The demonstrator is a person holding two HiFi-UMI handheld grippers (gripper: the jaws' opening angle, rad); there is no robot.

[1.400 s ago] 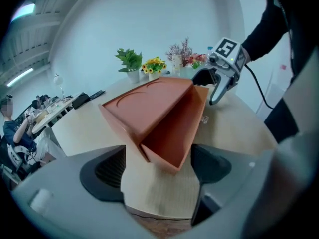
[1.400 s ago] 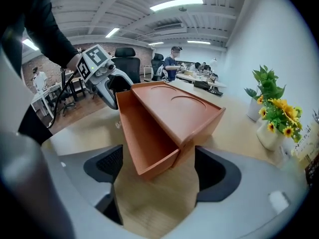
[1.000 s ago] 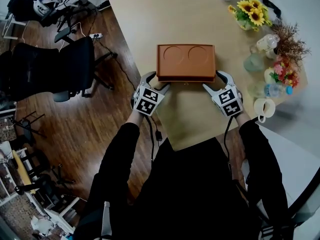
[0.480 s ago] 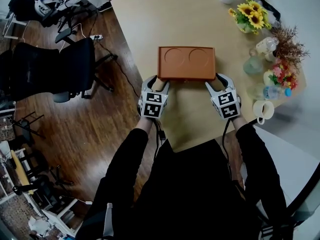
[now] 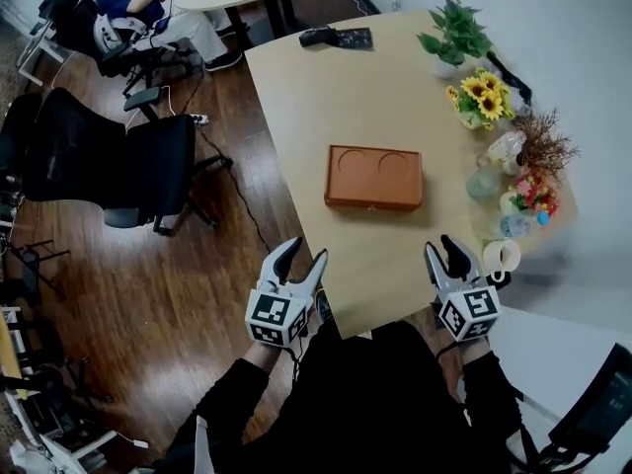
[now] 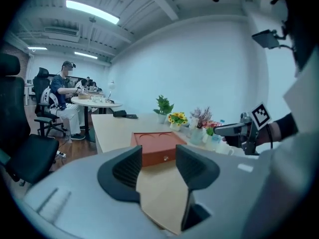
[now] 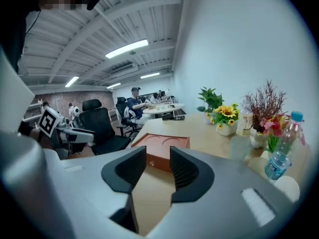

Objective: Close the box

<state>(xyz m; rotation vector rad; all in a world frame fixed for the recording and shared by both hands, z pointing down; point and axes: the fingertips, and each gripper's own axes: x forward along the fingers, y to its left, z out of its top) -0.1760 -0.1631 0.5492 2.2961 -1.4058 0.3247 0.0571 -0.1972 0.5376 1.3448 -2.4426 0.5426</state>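
Well inside table (image 5: 326,87) edges, box (image 5: 374,178) sits closed

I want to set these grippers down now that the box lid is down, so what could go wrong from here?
1. The right gripper, its fingers closing on nothing, hangs next to the white mug near a corner of the table; a sideways move could knock the mug off.
2. The orange box looks shut, but whether its front clasp has caught cannot be told; the lid might lift if the box is moved.
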